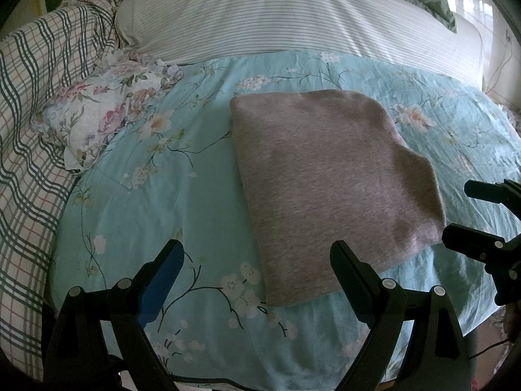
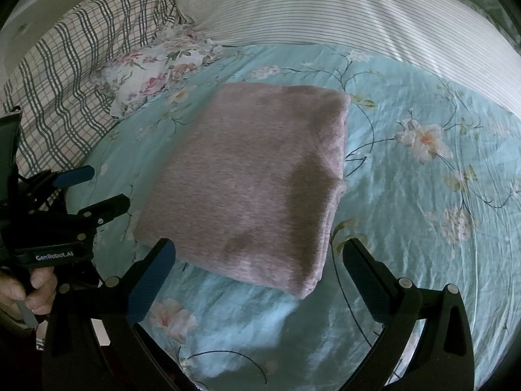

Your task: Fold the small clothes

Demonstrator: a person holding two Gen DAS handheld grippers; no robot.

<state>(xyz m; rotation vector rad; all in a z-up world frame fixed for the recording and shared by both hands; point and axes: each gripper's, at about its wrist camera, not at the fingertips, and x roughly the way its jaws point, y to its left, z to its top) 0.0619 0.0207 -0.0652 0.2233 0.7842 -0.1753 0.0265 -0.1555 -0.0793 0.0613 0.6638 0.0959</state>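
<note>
Lying folded into a neat rectangle, the grey-pink garment [image 1: 329,189] rested flat on the turquoise flowered sheet [image 1: 182,195]. The left gripper [image 1: 257,260] hovered at its near edge, fingers spread wide and holding nothing. The right gripper [image 2: 257,257] hung over the near corner, equally wide and empty. A flowered pillow [image 1: 107,114] lay near the checked blanket [image 1: 39,97].

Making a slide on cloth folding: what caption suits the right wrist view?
Folded pinkish-grey garment lying on the floral turquoise bedsheet, both open grippers, right and left, hovering at its near edge.
</note>
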